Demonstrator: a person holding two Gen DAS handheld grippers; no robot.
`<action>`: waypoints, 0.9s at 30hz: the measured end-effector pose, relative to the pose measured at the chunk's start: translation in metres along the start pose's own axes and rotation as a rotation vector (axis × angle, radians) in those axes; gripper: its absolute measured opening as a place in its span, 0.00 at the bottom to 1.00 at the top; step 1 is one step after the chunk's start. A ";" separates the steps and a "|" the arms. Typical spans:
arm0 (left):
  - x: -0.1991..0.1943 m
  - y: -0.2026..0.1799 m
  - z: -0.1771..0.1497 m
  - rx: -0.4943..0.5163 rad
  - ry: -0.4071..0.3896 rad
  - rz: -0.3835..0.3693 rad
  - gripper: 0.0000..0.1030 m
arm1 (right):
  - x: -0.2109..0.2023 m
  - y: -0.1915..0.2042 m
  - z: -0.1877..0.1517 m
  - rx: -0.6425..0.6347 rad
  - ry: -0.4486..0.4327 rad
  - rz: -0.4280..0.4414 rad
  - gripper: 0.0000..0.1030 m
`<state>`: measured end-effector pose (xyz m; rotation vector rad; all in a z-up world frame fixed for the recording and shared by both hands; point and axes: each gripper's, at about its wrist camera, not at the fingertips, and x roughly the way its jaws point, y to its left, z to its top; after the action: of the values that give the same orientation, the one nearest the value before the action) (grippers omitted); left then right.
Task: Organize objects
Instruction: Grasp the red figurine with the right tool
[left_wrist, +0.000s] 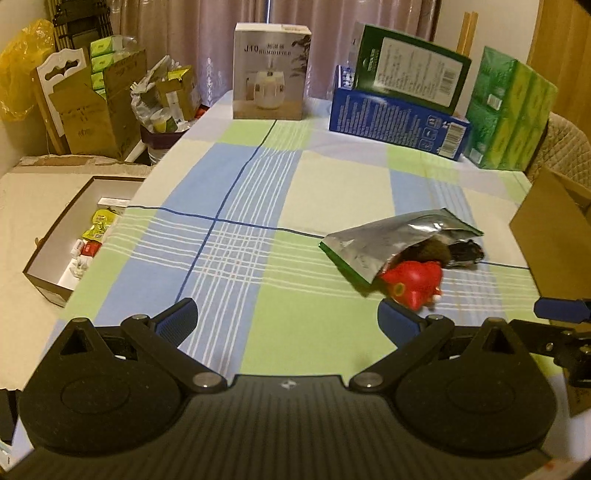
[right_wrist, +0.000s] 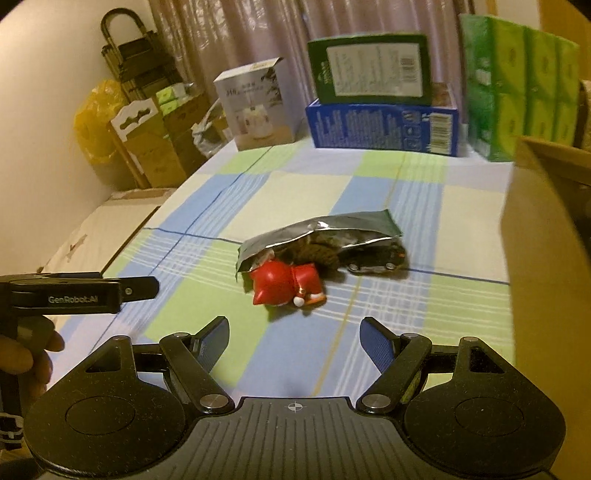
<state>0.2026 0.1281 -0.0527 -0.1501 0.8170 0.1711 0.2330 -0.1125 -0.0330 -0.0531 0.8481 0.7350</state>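
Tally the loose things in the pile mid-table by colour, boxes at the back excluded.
Silver: 1, the foil pouch
Red: 1, the toy figure
Brown: 1, the fuzzy lump, half under the pouch
Black: 1, the toy car
Total: 4

Each matte black tool, left (left_wrist: 287, 317) and right (right_wrist: 294, 334), has ribbed blue fingers (right_wrist: 213, 341), silver pivot screws and white "GenRobot.AI" lettering.

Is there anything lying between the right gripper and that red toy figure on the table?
Nothing visible: only bare checked tablecloth separates the open right gripper from the red toy figure. The silver foil pouch lies behind it, overlapping its far side.
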 end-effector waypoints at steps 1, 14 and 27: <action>0.007 0.000 0.000 0.000 0.002 -0.001 0.99 | 0.006 -0.001 0.001 -0.006 0.003 0.005 0.73; 0.050 0.012 0.000 -0.013 0.016 -0.018 0.99 | 0.075 -0.010 0.019 -0.023 0.014 0.086 0.73; 0.053 0.013 -0.004 -0.010 0.027 -0.022 0.99 | 0.116 -0.012 0.027 -0.030 0.046 0.059 0.76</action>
<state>0.2331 0.1446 -0.0949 -0.1711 0.8412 0.1526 0.3085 -0.0471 -0.0991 -0.0726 0.8857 0.8049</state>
